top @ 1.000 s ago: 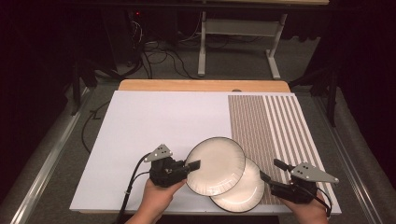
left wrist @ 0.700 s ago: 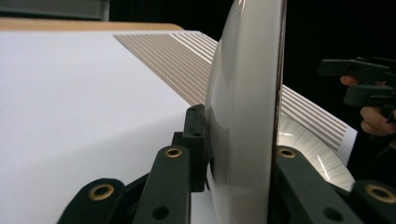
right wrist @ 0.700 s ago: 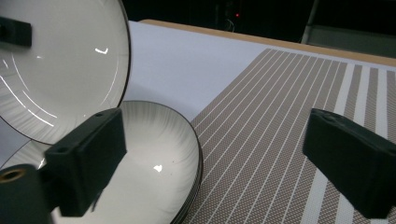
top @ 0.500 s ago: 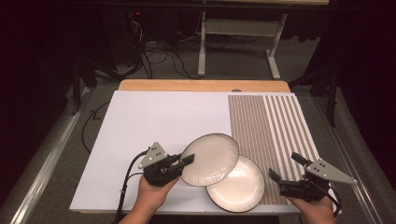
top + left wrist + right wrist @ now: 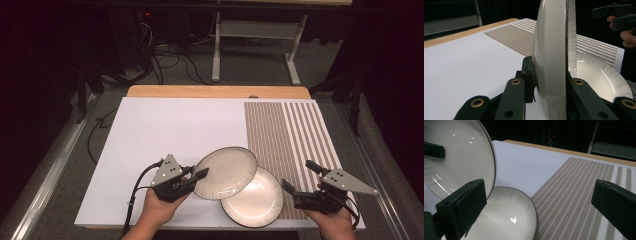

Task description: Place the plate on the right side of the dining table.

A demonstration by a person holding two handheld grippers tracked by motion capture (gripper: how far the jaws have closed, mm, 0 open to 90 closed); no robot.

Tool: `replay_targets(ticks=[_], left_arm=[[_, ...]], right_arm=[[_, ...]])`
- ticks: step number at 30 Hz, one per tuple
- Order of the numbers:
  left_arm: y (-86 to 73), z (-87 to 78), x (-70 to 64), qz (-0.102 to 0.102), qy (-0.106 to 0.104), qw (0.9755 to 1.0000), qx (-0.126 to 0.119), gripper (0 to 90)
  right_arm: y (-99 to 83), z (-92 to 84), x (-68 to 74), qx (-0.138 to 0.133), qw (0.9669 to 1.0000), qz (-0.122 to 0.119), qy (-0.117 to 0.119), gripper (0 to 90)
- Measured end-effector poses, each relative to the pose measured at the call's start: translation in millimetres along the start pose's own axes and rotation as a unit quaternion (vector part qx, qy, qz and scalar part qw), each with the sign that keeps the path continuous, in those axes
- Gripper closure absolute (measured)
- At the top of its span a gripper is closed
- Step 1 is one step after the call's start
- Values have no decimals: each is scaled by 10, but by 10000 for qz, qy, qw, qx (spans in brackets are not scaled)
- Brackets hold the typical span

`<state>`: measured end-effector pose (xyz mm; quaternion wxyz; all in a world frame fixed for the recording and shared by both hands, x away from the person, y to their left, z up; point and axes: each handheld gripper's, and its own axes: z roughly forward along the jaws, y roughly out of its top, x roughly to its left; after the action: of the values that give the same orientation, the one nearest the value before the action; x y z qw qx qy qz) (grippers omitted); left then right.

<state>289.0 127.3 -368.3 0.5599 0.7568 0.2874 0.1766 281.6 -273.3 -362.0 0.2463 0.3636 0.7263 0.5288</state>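
Two cream plates with dark rims are near the front edge. The upper plate (image 5: 225, 172) is tilted and lifted off the lower one, and my left gripper (image 5: 202, 175) is shut on its left rim. The left gripper view has this plate (image 5: 551, 50) edge-on between the jaws of the left gripper (image 5: 549, 75). The lower plate (image 5: 255, 205) lies flat, partly on the striped mat (image 5: 285, 135). My right gripper (image 5: 300, 176) stands open just right of the lower plate; its jaws have just been opening and nothing is between them. In the right gripper view both the upper plate (image 5: 456, 170) and the lower plate (image 5: 506, 220) sit left of the right gripper (image 5: 539, 202).
A white sheet (image 5: 165, 130) covers the table, with a wooden edge (image 5: 215, 91) at the back. The striped mat fills the right part. Cables and a metal stand (image 5: 255, 45) are on the floor beyond the table.
The right gripper's jaws spread wide and it drew back to the right of the lower plate. The left gripper tilted the upper plate and shifted it slightly left.
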Motion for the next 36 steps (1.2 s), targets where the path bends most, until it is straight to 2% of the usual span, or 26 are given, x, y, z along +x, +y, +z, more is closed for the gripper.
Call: replay_targets(ticks=[8, 19, 21, 23, 27, 29, 31, 36], left_arm=[[-1, -15, 0, 77, -19, 10000, 10, 758], [-10, -39, 25, 152, -40, 9999, 72, 755], [-14, -45, 30, 151, -49, 9998, 74, 755], [-18, -50, 37, 151, -54, 9998, 83, 755], [-32, -61, 51, 140, -56, 9998, 90, 752], [-41, -66, 60, 127, -62, 9999, 86, 752], [-45, -69, 64, 108, -61, 9999, 93, 752], [-61, -74, 75, 111, -103, 9999, 44, 753]], right_arm=[[133, 243, 202, 62, 9993, -148, 338, 29], [208, 608, 422, 360, 9967, -216, 694, 116], [216, 660, 447, 433, 9960, -263, 737, 160], [220, 708, 476, 498, 9954, -201, 795, 205], [222, 763, 523, 579, 9943, -131, 889, 389], [216, 775, 515, 552, 9941, -102, 925, 484], [198, 775, 486, 559, 9937, 52, 968, 556], [128, 825, 427, 721, 9902, 263, 1165, 653]])
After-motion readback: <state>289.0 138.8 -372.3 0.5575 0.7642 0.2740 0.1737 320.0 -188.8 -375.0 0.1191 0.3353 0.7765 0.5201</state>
